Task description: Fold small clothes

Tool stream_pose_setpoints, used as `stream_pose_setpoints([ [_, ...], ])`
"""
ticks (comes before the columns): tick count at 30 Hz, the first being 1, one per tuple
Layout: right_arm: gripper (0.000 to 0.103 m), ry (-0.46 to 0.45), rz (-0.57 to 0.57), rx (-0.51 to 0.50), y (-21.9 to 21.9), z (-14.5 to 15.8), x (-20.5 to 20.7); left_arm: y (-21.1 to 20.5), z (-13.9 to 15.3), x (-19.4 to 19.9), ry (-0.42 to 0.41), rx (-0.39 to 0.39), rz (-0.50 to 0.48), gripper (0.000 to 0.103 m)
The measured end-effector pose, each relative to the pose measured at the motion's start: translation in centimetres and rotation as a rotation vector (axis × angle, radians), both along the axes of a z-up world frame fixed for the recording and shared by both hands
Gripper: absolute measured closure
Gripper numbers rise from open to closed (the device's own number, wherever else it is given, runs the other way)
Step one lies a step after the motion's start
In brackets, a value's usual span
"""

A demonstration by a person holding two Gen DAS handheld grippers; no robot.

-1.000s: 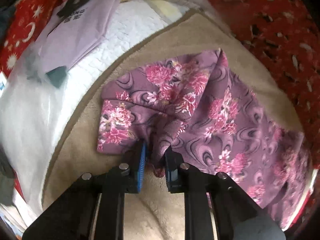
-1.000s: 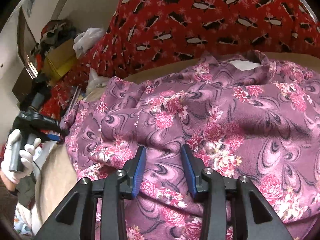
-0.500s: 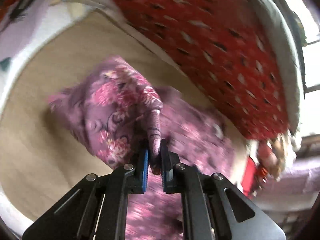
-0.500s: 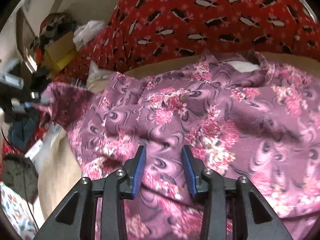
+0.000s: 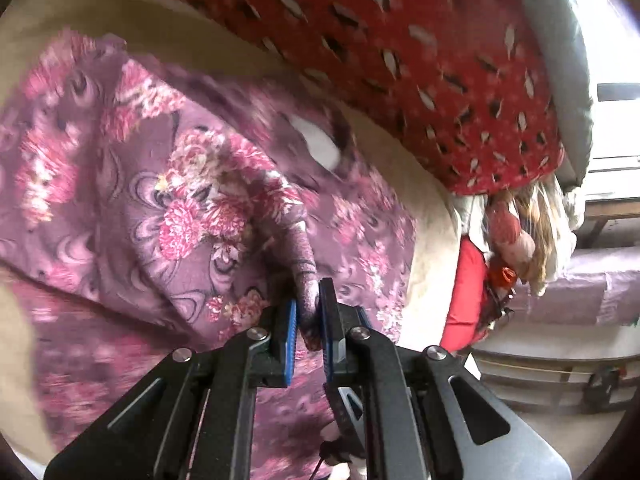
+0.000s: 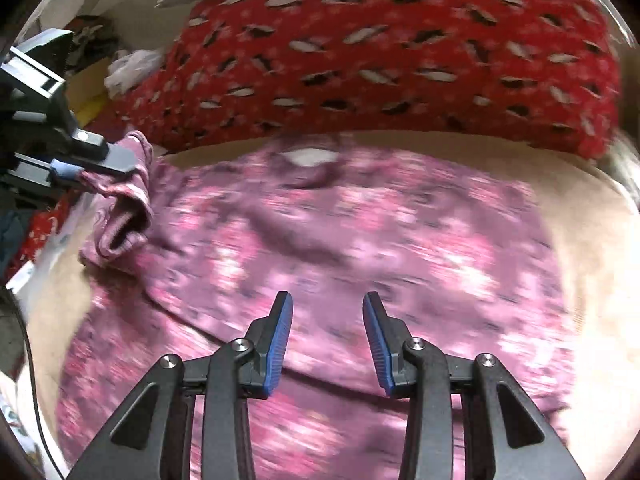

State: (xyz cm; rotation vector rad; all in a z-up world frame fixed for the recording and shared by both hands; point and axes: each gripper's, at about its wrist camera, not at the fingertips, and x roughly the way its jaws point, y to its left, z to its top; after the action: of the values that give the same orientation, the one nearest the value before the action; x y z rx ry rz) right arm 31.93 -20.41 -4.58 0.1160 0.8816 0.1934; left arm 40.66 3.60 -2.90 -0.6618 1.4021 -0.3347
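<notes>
A purple floral garment (image 5: 200, 208) (image 6: 360, 248) lies spread on a beige blanket (image 5: 432, 216) (image 6: 580, 200), its white neck label (image 6: 308, 157) at the far side. My left gripper (image 5: 309, 308) is shut on the sleeve cuff (image 5: 306, 272) and holds it lifted over the body of the garment. In the right wrist view the left gripper (image 6: 76, 170) comes in from the left with the cuff (image 6: 124, 184) hanging from it. My right gripper (image 6: 327, 312) hovers open just above the lower middle of the garment, with nothing between its blue pads.
A red patterned quilt (image 5: 420, 60) (image 6: 380, 60) is bunched along the far edge of the blanket. Clutter and a cardboard box (image 6: 92, 88) sit far left. A doll with long hair (image 5: 516, 236) hangs off the right end, near a bench (image 5: 592, 292).
My left gripper has carried the sleeve cuff up and across over the garment, swinging its view rightward. The right gripper pulled back slightly and stayed open above the cloth.
</notes>
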Motion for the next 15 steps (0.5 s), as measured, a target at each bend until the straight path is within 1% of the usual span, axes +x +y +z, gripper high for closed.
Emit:
stream_pose_setpoints([
  [2,0.063,0.037,-0.025,0.004,-1.5,-1.3,-0.2,-1.0,-2.3,0.3,0.033,-0.026,0.011,0.095],
  [4,0.063,0.011,-0.016,0.055,-2.6,-2.0,-0.8,-1.6,-5.2,0.5,0.078,-0.028,0.034,0.095],
  [5,0.063,0.001,-0.010,0.058,-2.7,-2.1,-1.0,-1.9,-6.1,0.5,0.095,-0.036,0.046,0.095],
  [6,0.063,-0.004,-0.007,0.052,-2.6,-2.2,-1.1,-1.6,-7.1,0.6,0.114,-0.064,0.061,0.095],
  [8,0.061,-0.012,-0.001,0.035,-2.2,-2.2,-1.1,-0.7,-7.4,0.2,0.117,-0.135,0.095,0.095],
  [9,0.060,-0.016,0.002,0.034,-2.2,-2.3,-1.1,-0.3,-7.0,-0.1,0.105,-0.154,0.093,0.094],
  [10,0.059,-0.019,0.003,0.036,-2.1,-2.2,-1.1,0.2,-6.0,-0.5,0.074,-0.160,0.085,0.094],
  [11,0.059,-0.017,0.003,0.043,-2.2,-2.2,-1.1,1.2,-4.5,-1.4,0.016,-0.163,0.082,0.093],
  [13,0.059,0.000,-0.006,0.061,-2.4,-1.9,-0.7,3.7,-1.9,-3.2,-0.088,-0.149,0.117,0.083],
  [14,0.059,0.009,-0.021,0.077,-2.6,-1.7,-0.6,4.9,-1.1,-4.0,-0.132,-0.136,0.155,0.068],
  [15,0.058,0.010,-0.040,0.106,-2.7,-1.3,-0.6,7.2,0.0,-5.6,-0.192,-0.102,0.243,0.051],
])
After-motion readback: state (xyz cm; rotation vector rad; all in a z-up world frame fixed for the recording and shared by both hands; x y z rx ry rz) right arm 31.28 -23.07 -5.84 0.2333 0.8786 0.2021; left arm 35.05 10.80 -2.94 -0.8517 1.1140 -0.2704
